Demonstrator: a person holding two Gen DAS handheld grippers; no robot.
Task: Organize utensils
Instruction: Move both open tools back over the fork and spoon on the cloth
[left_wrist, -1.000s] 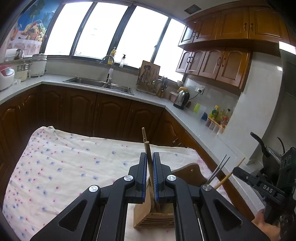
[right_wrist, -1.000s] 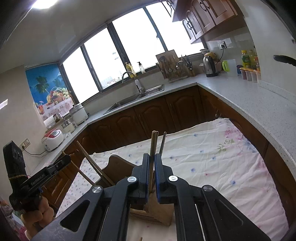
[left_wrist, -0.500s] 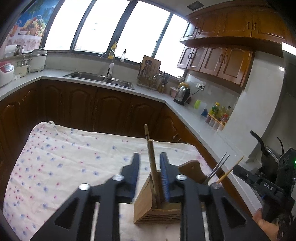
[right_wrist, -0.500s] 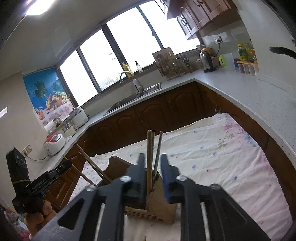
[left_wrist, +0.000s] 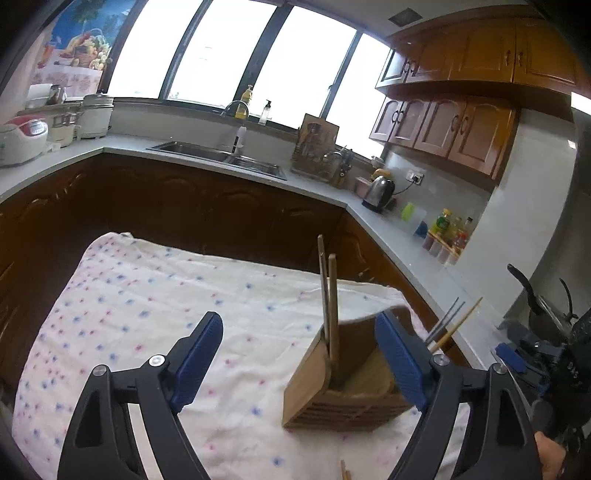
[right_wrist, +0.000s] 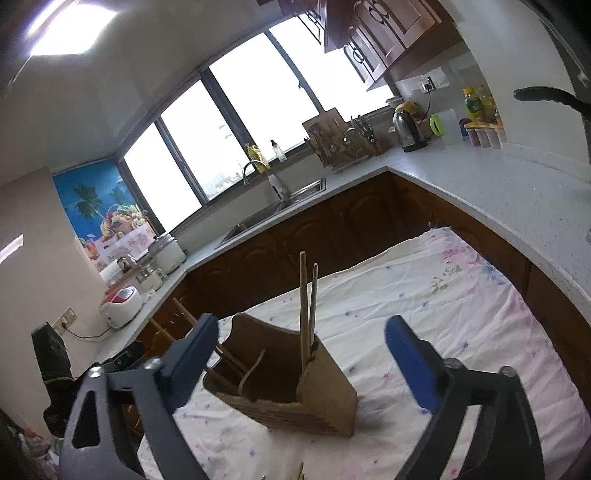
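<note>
A wooden utensil holder (left_wrist: 343, 387) (right_wrist: 325, 398) stands on the flowered cloth. Its near-left slot in the left wrist view holds two wooden chopsticks (left_wrist: 328, 306), upright between the wide jaws of my left gripper (left_wrist: 299, 354); neither blue pad touches them. In the right wrist view another pair of chopsticks (right_wrist: 306, 302) stands in the holder's corner slot, free between the jaws of my right gripper (right_wrist: 303, 350). Both grippers' jaws are opening. More chopsticks (left_wrist: 450, 325) lean out of the holder's far side.
The flowered cloth (left_wrist: 147, 314) (right_wrist: 461, 314) covers the table. A loose chopstick tip (left_wrist: 343, 472) lies near the front edge. Dark cabinets and a grey counter (right_wrist: 498, 184) with a sink (left_wrist: 221, 155), a kettle (left_wrist: 380, 188) and a pan (left_wrist: 535, 302) wrap around.
Both grippers went from shut on their chopsticks to wide open and let them go. The chopsticks now stand in the holder. Both grippers have drawn back a little.
</note>
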